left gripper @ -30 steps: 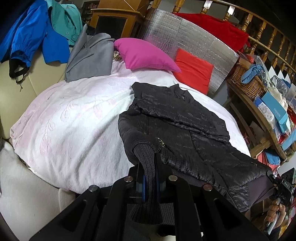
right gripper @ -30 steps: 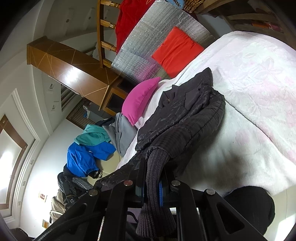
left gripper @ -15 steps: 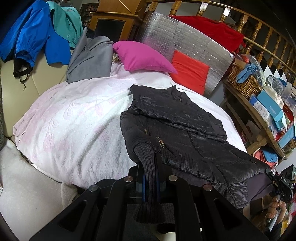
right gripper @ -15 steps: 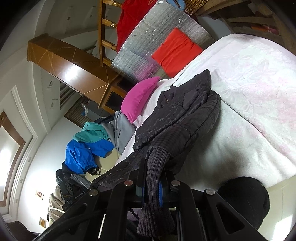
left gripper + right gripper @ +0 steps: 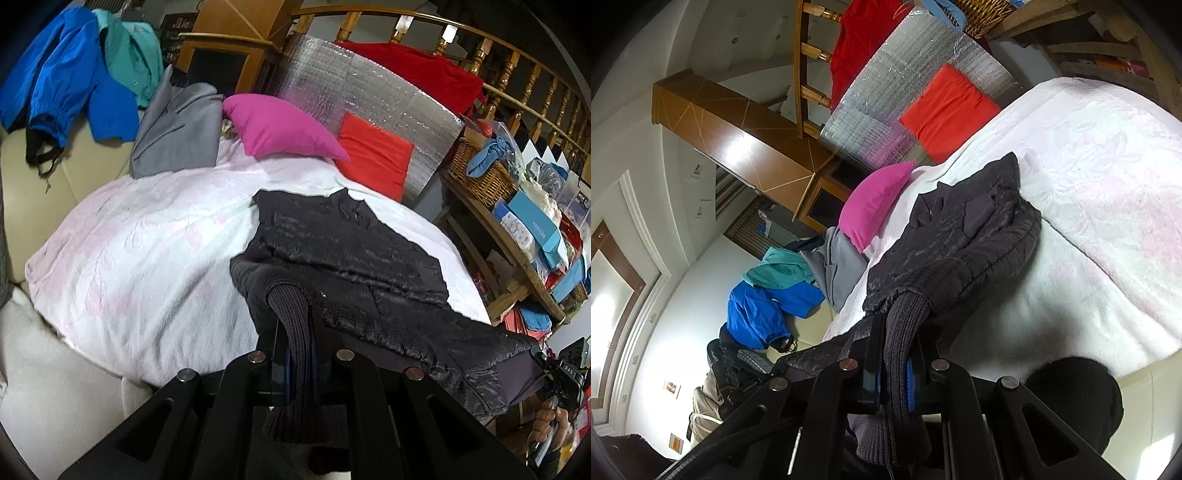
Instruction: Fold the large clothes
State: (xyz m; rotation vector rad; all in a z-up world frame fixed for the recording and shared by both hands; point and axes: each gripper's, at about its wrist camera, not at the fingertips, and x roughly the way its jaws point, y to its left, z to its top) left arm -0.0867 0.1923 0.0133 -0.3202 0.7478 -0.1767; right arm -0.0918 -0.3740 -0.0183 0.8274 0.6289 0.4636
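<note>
My left tongs (image 5: 297, 332) are pressed together on one ribbed knit cuff (image 5: 291, 332) of the dark quilted jacket (image 5: 347, 251), and the cuff hangs down between the jaws toward the camera. My right tongs (image 5: 895, 354) pinch the other ribbed cuff (image 5: 905, 332) in the same way, with the knit cloth bunched between the blue pads. The jacket lies spread on the bed, on a white cover with a pale pink pattern (image 5: 147, 266), with its collar toward the pillows and its lower edge stretched between my two tongs. In the left view I see my right hand (image 5: 550, 424) at the far lower right, at the end of the jacket hem. Behind the jacket there are a pink pillow (image 5: 280, 129) and a red cushion (image 5: 373, 155) (the cushion leans on a silver quilted panel (image 5: 369, 92)). A grey garment (image 5: 177, 129) lies beside the pink pillow.
</note>
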